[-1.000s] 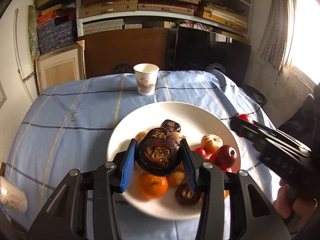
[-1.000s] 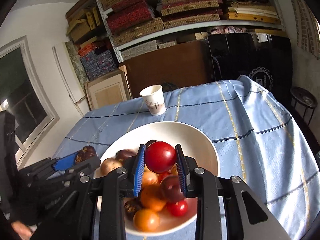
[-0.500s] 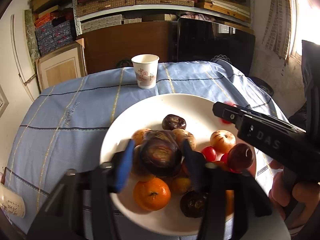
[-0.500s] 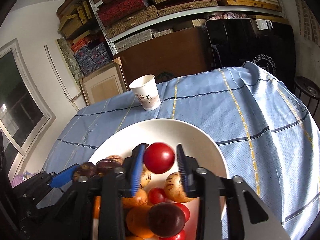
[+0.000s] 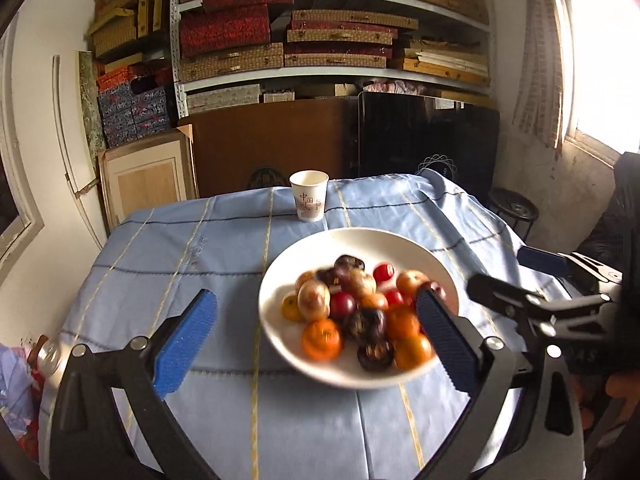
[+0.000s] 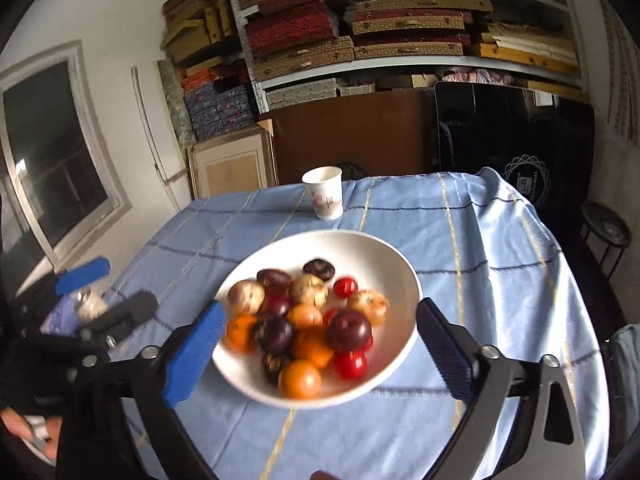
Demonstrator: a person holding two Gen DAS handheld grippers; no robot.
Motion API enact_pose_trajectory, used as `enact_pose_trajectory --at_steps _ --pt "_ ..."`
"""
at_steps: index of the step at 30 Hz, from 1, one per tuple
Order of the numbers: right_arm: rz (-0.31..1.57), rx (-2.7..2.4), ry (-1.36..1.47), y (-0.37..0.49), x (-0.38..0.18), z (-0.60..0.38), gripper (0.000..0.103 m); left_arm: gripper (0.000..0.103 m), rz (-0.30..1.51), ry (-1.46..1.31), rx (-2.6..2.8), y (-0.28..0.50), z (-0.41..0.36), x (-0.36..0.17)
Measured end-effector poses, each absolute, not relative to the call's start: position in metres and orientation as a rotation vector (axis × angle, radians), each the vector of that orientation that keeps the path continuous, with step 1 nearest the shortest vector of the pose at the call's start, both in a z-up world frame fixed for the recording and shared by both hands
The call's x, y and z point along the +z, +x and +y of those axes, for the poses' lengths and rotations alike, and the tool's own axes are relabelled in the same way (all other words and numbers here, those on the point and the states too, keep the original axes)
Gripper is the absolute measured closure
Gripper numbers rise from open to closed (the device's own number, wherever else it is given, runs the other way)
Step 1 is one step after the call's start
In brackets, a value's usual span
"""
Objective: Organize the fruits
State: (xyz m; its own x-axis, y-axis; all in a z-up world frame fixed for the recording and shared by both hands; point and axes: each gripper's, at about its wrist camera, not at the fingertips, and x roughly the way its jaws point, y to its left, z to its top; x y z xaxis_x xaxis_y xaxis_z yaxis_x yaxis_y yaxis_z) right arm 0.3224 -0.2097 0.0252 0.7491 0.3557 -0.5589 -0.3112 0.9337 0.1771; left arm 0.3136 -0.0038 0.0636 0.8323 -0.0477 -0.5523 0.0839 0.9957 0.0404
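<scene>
Opening both empty tongs, left tongs [image 5: 316, 344] and right tongs [image 6: 320, 354], I am seeing the fruit bowl [image 6: 404, 280] lying centre-frame ahead of the right.

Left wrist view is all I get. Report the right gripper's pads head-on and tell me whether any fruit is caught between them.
Observer: In the right wrist view the right gripper has its jaws opening wide and its pads press on nothing. The fruit lies piled in the white bowl beyond them.
Operator: Now tell me what is holding my left gripper.
Observer: A bare hand shows in the bottom-left corner of that view, under the dark body of the left gripper.
</scene>
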Motion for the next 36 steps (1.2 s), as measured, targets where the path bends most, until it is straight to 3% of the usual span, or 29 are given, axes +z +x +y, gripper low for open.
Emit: enact_pose_trajectory --at_steps 9,12,36 --pt "0.536 0.35 -0.035 0.241 -0.002 -0.213 0.003 0.005 0.583 0.031 -0.038 0.236 0.019 0.045" --pt "0.608 0.36 -0.063 0.239 -0.024 -0.208 0.003 0.005 0.588 0.038 -0.005 0.226 0.024 0.027" --pt "0.621 0.315 -0.105 0.23 -0.031 -0.207 0.003 0.005 0.655 0.08 0.026 0.22 0.019 -0.009"
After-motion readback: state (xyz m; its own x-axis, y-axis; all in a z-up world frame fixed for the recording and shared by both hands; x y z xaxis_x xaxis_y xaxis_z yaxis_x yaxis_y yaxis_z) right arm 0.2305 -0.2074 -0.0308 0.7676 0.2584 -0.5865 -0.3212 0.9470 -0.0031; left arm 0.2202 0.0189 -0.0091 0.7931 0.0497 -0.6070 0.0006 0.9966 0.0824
